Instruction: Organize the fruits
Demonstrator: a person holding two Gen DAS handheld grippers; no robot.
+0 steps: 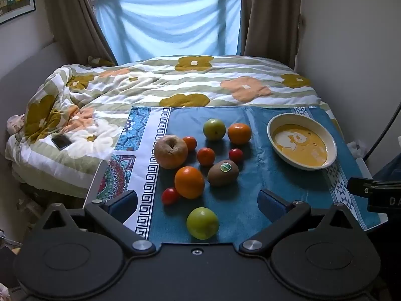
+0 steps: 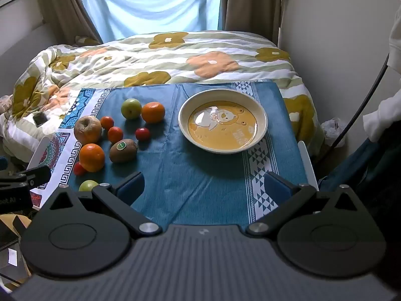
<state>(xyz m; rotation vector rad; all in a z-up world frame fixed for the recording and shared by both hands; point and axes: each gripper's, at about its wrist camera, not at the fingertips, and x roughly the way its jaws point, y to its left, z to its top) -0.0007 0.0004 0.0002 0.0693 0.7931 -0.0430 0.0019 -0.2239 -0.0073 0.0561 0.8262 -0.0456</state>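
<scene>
Several fruits lie loose on a blue cloth (image 1: 238,200): a brown apple (image 1: 170,151), a kiwi (image 1: 223,173) with a green sticker, a large orange (image 1: 189,182), a second orange (image 1: 239,133), two green fruits (image 1: 202,222) (image 1: 214,129), small tangerines and cherry tomatoes. A cream bowl (image 1: 324,135) with a yellow bear picture stands empty at the right; it also shows in the right wrist view (image 2: 260,115). My left gripper (image 1: 198,202) is open around the near green fruit. My right gripper (image 2: 204,188) is open and empty over the cloth, in front of the bowl.
The cloth covers a small table against a bed with a flowered quilt (image 1: 175,82). A phone (image 1: 61,142) lies on the quilt at the left. A wall and a black cable (image 2: 361,107) are on the right. The other gripper's body (image 1: 376,193) shows at the right edge.
</scene>
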